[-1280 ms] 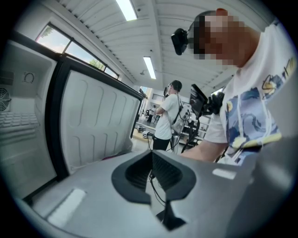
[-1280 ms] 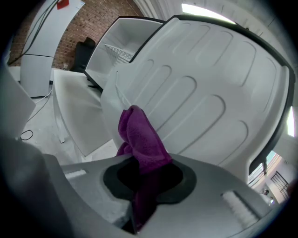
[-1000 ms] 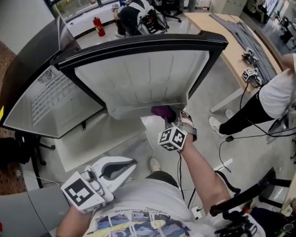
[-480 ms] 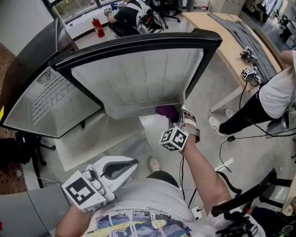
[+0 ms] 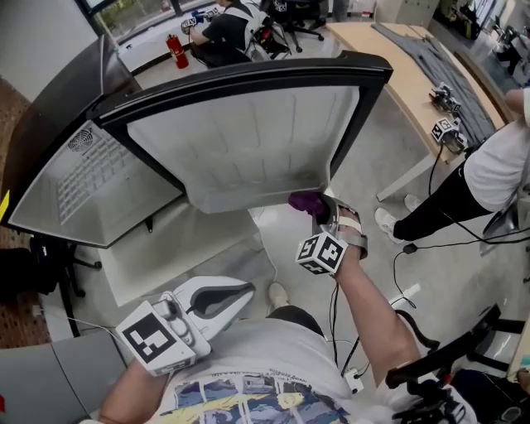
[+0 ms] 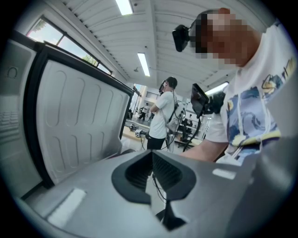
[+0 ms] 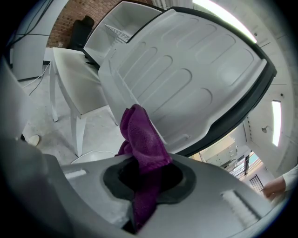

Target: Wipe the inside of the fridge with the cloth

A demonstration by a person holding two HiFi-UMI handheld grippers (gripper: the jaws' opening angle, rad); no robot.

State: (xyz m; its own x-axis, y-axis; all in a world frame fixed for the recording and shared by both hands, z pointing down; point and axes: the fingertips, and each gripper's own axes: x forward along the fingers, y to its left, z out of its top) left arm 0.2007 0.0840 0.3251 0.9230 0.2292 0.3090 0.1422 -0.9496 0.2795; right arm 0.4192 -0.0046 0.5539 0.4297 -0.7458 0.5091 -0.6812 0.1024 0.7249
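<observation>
We stand in a workshop with a pale concrete floor [image 5: 389, 157]; a long wooden table [image 5: 397, 74] runs along the right side, a red canister [image 5: 176, 50] stands on the floor at the far end, and one person [image 5: 219, 25] sits near it while another [image 5: 472, 186], in a white top and dark trousers, stands at our right. Below us the fridge [image 5: 50, 116] is open; its white compartment [image 5: 91, 186], with a wire shelf and a round vent, lies to the left, and the door [image 5: 248, 137], black-rimmed with a ribbed white lining, is swung out in front of us.

Our right gripper [image 5: 321, 211] reaches to the lower edge of that lining, its marker cube [image 5: 321, 252] turned up towards us; in the right gripper view its jaws are pressed together on the purple cloth [image 7: 142, 139], which runs down between them and bunches out past the tips. The bunched end of the cloth [image 5: 306, 201] sits right at the bottom lip of the door lining; we cannot tell whether it touches the plastic.

Our left gripper [image 5: 242, 290] hangs low near our body, well apart from the fridge, its marker cube [image 5: 153, 338] towards us; in the left gripper view its jaws meet at the tips with nothing between them, and the door lining shows beyond at the left.
</observation>
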